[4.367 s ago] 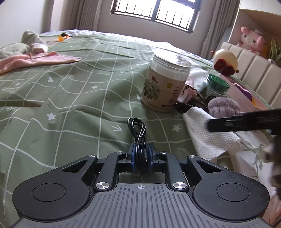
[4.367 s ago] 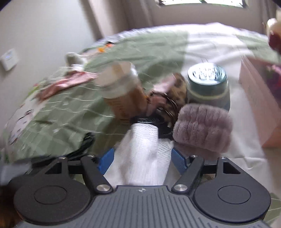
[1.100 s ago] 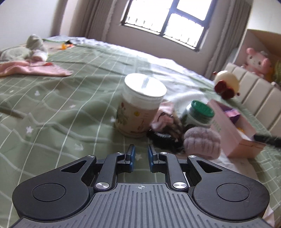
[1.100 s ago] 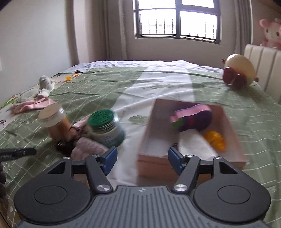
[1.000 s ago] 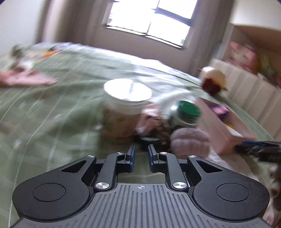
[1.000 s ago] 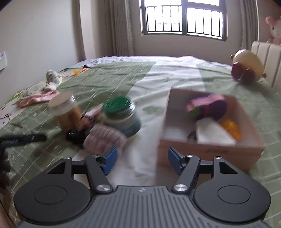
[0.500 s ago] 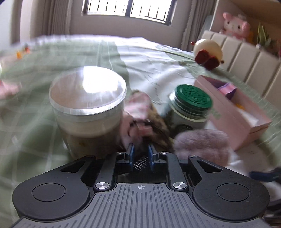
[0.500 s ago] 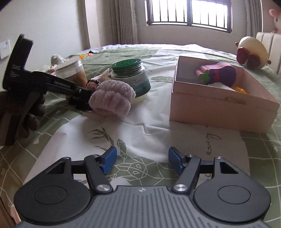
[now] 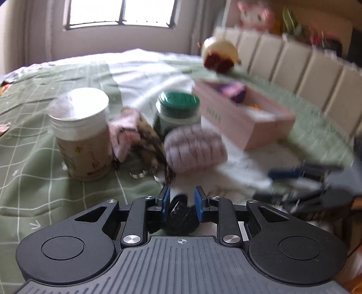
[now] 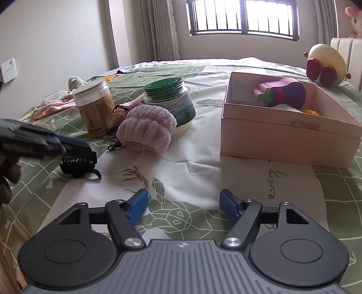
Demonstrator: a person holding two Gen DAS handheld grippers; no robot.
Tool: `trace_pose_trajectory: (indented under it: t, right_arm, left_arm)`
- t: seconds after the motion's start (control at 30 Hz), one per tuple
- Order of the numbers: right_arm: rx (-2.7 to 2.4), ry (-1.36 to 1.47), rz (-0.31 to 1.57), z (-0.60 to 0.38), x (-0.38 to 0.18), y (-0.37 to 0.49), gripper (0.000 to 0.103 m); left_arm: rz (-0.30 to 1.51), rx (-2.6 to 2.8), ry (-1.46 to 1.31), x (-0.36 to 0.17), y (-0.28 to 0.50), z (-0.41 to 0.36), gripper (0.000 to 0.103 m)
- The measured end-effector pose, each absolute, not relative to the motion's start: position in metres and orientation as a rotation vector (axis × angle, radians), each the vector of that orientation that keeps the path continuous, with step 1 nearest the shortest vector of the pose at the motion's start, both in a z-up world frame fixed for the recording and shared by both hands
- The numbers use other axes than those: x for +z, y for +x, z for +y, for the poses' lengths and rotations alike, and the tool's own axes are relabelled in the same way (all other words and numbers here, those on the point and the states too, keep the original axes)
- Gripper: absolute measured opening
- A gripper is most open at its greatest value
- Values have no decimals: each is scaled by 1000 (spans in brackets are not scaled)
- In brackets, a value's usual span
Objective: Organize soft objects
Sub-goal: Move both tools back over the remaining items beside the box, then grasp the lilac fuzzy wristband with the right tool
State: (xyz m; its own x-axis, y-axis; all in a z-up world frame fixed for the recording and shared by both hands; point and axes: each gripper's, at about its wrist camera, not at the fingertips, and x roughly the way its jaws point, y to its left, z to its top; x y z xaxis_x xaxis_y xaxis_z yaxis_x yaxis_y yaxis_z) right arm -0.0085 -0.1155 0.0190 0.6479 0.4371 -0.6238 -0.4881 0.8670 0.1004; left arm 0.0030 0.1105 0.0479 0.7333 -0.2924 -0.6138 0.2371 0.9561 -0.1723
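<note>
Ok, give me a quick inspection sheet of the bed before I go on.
Surface: green grid bedsheet, rumpled.
Job's things: pink fluffy scrunchie by green-lidded jar; black coiled item between left gripper's opening jaws; pink box holds purple plush.
Clutter: tan jar, leopard-print pouch with clips.
Grippers: right gripper empty, jaws opening.
Cables: nothing seen.
Surroundings: barred window, round plush toy.

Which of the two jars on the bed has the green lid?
The short, wide jar beside the pink box has it; the taller jar has a clear lid.
</note>
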Motion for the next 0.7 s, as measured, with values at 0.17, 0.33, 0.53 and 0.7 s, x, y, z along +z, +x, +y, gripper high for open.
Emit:
trace_pose_trajectory:
  t: [0.17,0.33,0.53,0.7]
  right_arm:
    - [529,-81,688,-115,19,-9,72]
    - [529,-81,688,-115,19,-9,73]
    - [530,-85,687,-114,18,-9,73]
    - [530,-86,688,-114,18,-9,74]
  left_arm:
    - [677,-287,-62,59,5,124,26]
    - [748,-347,138,46,-3,97,27]
    - [756,-214,193,31,10,83,32]
    - [763,-171,127,33,21,81,32]
